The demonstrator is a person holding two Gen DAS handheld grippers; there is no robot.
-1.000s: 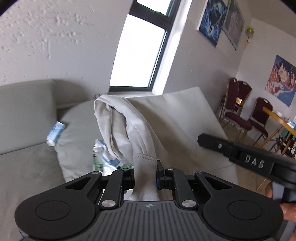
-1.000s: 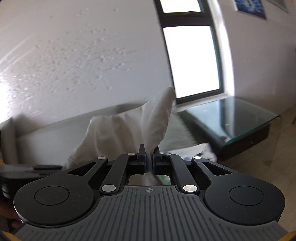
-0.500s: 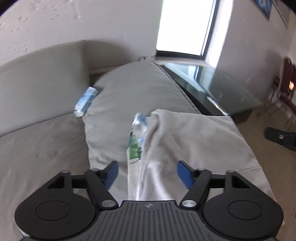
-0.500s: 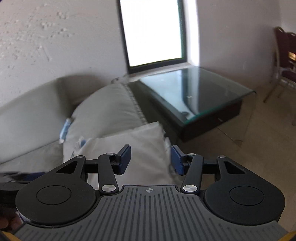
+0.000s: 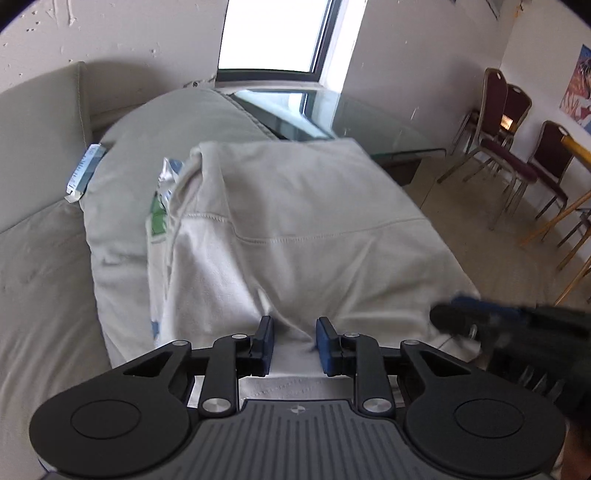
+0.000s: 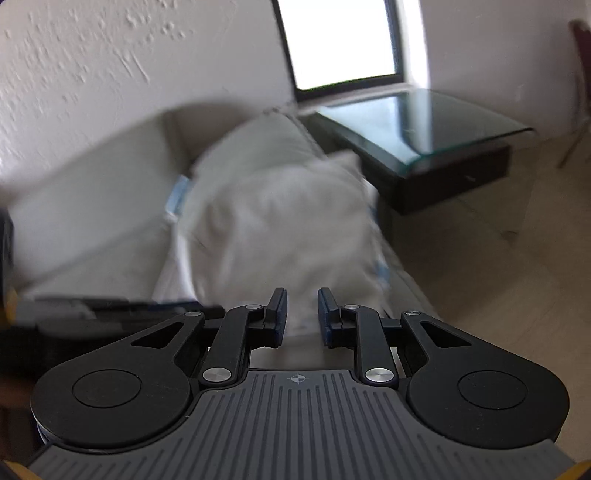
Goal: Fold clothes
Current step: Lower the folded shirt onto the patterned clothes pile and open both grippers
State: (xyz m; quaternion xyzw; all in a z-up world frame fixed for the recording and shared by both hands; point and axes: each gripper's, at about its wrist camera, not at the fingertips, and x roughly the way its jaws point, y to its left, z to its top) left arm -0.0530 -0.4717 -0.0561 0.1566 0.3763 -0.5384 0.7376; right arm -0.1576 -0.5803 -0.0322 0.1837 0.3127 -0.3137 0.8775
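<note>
Light garment (image 5: 295, 229) on sofa (image 5: 40, 266) (no containers visible).

We've got 2 wrist cams, both fisheye, each looking fwd along its own fingers and tilted down at the sofa (image 5: 44, 258). Left cam sits close over the pale garment (image 5: 295, 229), which fills mid-frame; window (image 5: 273, 33) straight ahead, chairs (image 5: 517, 147) far right, and the right gripper (image 5: 458, 317) pokes in at the right edge. Right cam looks from further right, same heading but blurred: garment (image 6: 288, 229) centre, glass desk (image 6: 436, 125) right. Shared betw. both: garment, sofa, window, glass desk, wall.
</note>
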